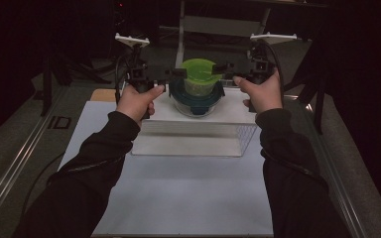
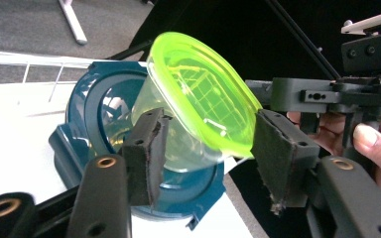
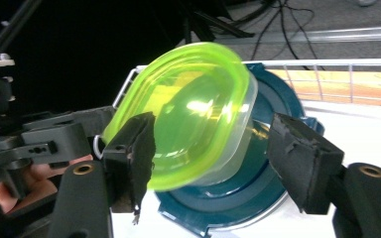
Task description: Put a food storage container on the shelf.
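Two grippers meet over one small stack: a clear tub with a lime-green lid [image 1: 200,69] sitting tilted in the mouth of a bigger container with a dark blue lid [image 1: 196,94], which stands on a white tray [image 1: 188,133]; the left gripper [image 1: 178,73] comes at it from one side and the right gripper [image 1: 223,67] from the other, the tub lying right between their tips; in the left gripper view the jaws stand partly apart, one pad in front of the tub's clear wall, the other just off the green rim, and I can't see either pressing; in the right gripper view the jaws gape wider, both pads clear of the tub [image 3: 193,114], nothing held; that tub looks light and thin-walled, likely springy and slick, so I'd pinch it at the stiffer rim under the lid rather than the soft wall; the blue ring [image 3: 238,198] below looks heavier and steadier; both hands are level, wrists turned inward, forearms reaching straight out from the sleeves, the left hand [image 1: 137,101] and the right hand [image 1: 263,94] about even
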{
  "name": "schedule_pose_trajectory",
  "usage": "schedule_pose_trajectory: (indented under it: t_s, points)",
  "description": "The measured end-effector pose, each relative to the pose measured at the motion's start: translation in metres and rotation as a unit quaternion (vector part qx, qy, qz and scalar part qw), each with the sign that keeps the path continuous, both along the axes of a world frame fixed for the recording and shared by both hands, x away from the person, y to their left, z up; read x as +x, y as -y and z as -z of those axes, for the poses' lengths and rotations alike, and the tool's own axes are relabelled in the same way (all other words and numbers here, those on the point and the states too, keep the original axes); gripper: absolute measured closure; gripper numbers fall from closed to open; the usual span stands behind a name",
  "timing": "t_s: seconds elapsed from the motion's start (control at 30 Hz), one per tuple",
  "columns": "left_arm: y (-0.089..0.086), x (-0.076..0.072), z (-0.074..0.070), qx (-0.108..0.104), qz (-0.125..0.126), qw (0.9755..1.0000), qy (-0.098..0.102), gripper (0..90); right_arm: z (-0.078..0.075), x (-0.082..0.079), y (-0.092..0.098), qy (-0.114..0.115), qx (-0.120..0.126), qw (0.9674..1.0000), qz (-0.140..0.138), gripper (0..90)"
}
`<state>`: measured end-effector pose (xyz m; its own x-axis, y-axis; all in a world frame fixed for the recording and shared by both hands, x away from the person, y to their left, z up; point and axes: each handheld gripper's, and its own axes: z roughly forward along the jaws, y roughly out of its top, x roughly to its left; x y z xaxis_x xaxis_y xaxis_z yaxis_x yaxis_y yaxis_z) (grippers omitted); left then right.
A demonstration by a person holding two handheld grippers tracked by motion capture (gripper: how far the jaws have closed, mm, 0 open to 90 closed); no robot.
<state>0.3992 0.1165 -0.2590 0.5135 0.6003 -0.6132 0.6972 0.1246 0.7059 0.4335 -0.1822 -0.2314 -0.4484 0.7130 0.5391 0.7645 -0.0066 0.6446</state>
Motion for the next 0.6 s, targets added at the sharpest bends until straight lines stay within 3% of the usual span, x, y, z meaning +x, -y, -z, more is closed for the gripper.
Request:
schedule_pose_trajectory:
  t_s: [0.1,0.13,0.17,0.2,0.23,0.27,0.33,0.37,0.4,0.43,0.47,0.57,0.6]
  points:
    - [-0.001,-0.006,-0.002,0.0,0.014,0.9998,0.014,40.3,0.001,-0.004,0.003,0.008,0.003,0.9999,-0.01,27.8]
    - [-0.005,-0.013,0.0,-0.028,0.047,0.9979,0.035,36.1,0.004,-0.007,0.006,0.01,0.007,0.9998,-0.016,24.3]
    - [-0.005,-0.013,0.0,-0.028,0.047,0.9979,0.035,31.6,0.004,-0.007,0.006,0.01,0.007,0.9998,-0.016,24.3]
    - [-0.005,-0.02,-0.002,-0.019,0.045,0.9974,0.052,31.6,0.006,-0.01,0.007,0.018,0.002,0.9997,-0.018,23.9]
    - [-0.005,-0.02,-0.002,-0.019,0.045,0.9974,0.052,31.3,0.006,-0.01,0.007,0.018,0.002,0.9997,-0.018,23.9]
    - [-0.005,-0.025,-0.002,-0.015,0.053,0.9962,0.068,28.1,0.008,-0.014,0.009,0.024,-0.005,0.9996,-0.017,23.4]
    - [-0.004,-0.028,-0.001,-0.01,0.054,0.9955,0.077,18.6,0.009,-0.018,0.011,0.028,-0.004,0.9994,-0.022,23.0]
    - [-0.004,-0.03,-0.001,-0.004,0.057,0.9943,0.09,18.6,0.009,-0.018,0.011,0.028,-0.004,0.9994,-0.022,23.0]
    - [-0.002,-0.035,0.002,0.003,0.061,0.9915,0.115,7.7,0.011,-0.022,0.013,0.036,-0.003,0.999,-0.025,21.8]
    - [-0.002,-0.035,0.002,0.003,0.061,0.9915,0.115,2.2,0.011,-0.022,0.013,0.036,-0.003,0.999,-0.025,21.8]
    - [-0.002,-0.039,0.005,0.002,0.064,0.9891,0.133,0.0,0.014,-0.026,0.015,0.04,-0.003,0.9987,-0.031,20.8]
    - [-0.001,-0.042,0.008,0.003,0.067,0.9871,0.145,0.0,0.018,-0.031,0.018,0.044,-0.004,0.9984,-0.034,21.1]
    - [0.0,-0.047,0.012,0.013,0.064,0.9851,0.159,0.0,0.022,-0.036,0.02,0.046,-0.002,0.9981,-0.041,21.2]
